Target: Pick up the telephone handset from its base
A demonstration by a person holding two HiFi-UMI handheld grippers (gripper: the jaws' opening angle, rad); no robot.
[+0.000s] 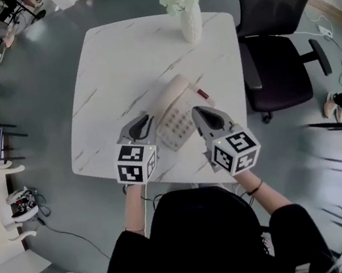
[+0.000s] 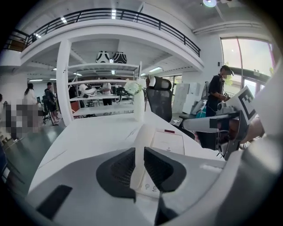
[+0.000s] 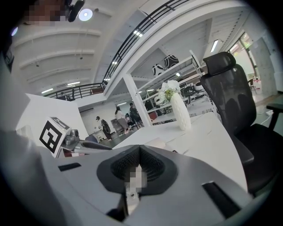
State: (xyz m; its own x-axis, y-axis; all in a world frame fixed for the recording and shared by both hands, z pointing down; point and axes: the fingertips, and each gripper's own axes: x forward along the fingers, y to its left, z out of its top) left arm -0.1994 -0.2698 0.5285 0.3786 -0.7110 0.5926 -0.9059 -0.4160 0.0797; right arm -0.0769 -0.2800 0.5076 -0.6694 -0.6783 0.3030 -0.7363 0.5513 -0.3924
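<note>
Noting L gripper [image 1: 148, 121] fingers narrow, nothing gripped; R gripper [image 1: 198, 112] fingers together, empty. You need L wider to straddle handset [image 1: 171, 97], near counter's [image 1: 114, 64] front edge, then lift straight off base [image 1: 176, 130].

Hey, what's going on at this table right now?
A person holds a claw in each hand over a cream telephone on the white table. The left claw, jaws slightly apart, lines up on the handset, which lies on its base. The right claw hangs shut by the keypad. Nothing is lifted yet.
</note>
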